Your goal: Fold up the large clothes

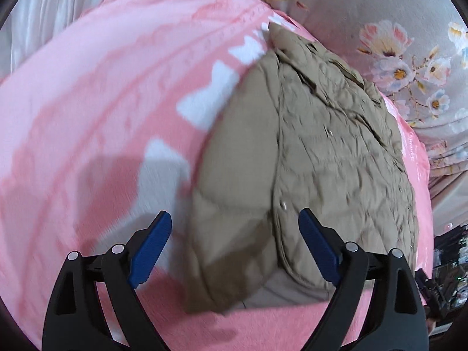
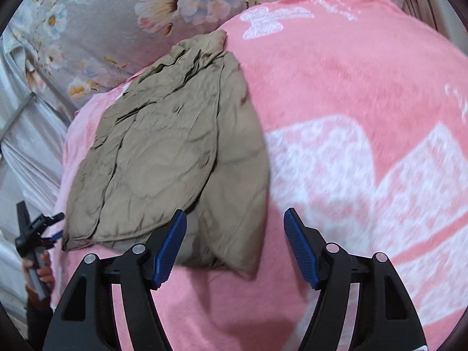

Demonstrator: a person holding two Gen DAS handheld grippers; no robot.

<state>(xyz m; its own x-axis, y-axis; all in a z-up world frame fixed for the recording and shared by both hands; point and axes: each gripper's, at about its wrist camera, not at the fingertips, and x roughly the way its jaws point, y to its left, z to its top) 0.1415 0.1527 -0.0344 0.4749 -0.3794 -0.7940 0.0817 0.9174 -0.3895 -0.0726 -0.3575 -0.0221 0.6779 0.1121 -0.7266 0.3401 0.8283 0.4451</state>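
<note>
A tan quilted jacket (image 1: 307, 158) lies folded lengthwise on a pink blanket (image 1: 87, 102), its near hem close to me. It also shows in the right wrist view (image 2: 172, 152), left of centre. My left gripper (image 1: 234, 234) is open and empty, its jaws spread over the jacket's near end, above the cloth. My right gripper (image 2: 235, 234) is open and empty, over the jacket's near right corner and the pink blanket (image 2: 336, 87). The left gripper (image 2: 48, 225) shows at the far left of the right wrist view, held in a hand.
A grey floral bedspread (image 1: 380, 29) lies beyond the blanket, also in the right wrist view (image 2: 102, 8). White butterfly patterns mark the blanket. Dark clutter (image 1: 450, 263) sits off the bed at the right edge.
</note>
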